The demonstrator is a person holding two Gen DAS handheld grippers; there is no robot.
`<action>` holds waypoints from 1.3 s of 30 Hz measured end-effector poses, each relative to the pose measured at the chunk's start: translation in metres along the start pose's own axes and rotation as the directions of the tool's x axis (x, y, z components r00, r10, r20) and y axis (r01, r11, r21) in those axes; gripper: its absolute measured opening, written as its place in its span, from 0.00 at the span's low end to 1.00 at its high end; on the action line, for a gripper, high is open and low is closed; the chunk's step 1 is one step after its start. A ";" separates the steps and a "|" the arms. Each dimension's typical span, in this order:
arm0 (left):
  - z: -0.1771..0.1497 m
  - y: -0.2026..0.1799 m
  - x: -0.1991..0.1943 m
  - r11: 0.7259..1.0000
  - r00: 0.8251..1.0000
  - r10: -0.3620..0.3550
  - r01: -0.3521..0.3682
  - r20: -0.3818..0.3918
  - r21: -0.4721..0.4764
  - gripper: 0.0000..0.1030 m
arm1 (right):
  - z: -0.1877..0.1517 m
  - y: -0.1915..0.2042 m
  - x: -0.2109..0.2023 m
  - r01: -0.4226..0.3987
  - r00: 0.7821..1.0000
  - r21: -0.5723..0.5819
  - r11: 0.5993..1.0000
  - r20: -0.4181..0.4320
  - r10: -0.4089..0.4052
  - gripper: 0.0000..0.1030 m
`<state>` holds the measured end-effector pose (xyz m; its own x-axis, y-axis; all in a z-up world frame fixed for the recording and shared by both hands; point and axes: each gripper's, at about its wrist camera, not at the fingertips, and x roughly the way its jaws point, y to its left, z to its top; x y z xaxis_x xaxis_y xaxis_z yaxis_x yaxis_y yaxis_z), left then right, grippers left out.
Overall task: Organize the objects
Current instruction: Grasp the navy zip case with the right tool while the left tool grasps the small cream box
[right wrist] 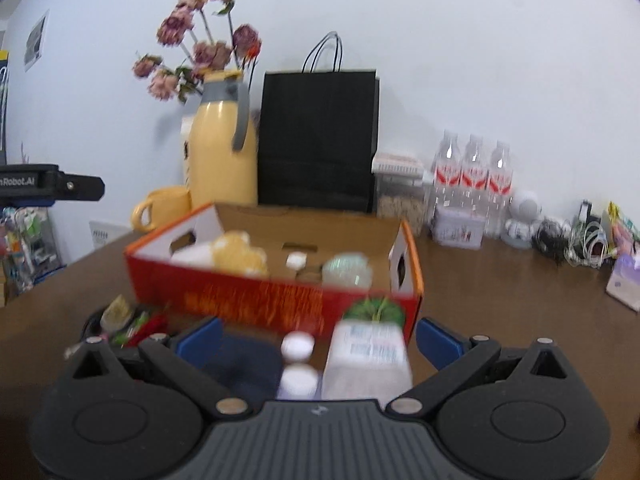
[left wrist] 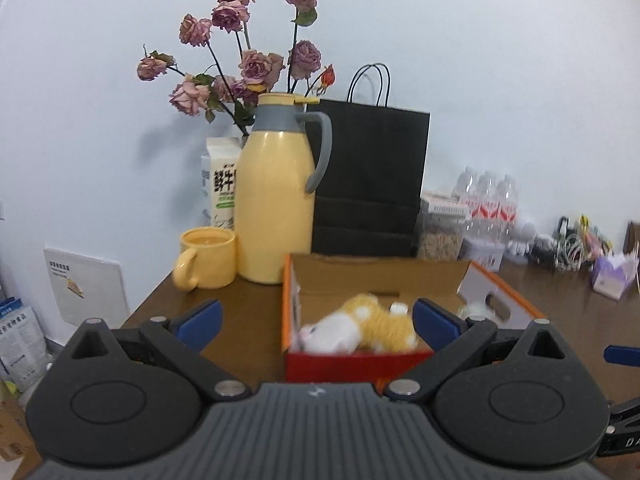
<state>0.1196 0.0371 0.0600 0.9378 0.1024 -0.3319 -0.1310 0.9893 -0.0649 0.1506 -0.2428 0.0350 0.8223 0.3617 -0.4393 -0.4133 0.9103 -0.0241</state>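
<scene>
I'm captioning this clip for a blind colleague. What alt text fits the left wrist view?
An open left gripper hovers before an orange cardboard box holding a yellow-and-white plush toy on a brown table. Behind stand a yellow jug, yellow mug, black paper bag and dried roses against a white wall.

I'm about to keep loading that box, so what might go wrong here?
The right hand-held gripper hangs open over small white-capped bottles beside a labelled packet; closing could knock one over. The cardboard box already holds a plush toy, so space may tighten.
</scene>
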 end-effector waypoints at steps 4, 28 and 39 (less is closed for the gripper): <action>-0.022 0.008 -0.015 0.999 1.000 -0.008 0.008 -0.025 0.034 1.00 | -0.018 0.006 -0.012 -0.027 0.999 0.021 0.999 -0.026 0.028 1.00; -0.065 0.046 -0.038 1.000 0.982 -0.023 0.025 -0.189 0.009 1.00 | -0.013 0.040 -0.001 -0.099 0.987 0.084 0.992 -0.117 0.108 0.98; -0.064 0.053 -0.027 1.000 0.974 -0.019 0.017 -0.225 -0.010 1.00 | -0.014 0.035 0.058 -0.079 0.958 0.139 0.987 -0.262 0.113 0.83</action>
<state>0.0668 0.0797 0.0050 0.8434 0.0576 -0.5342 -0.1180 0.9898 -0.0797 0.1780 -0.1924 -0.0040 0.6389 0.3970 -0.6590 -0.4180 0.8982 0.1359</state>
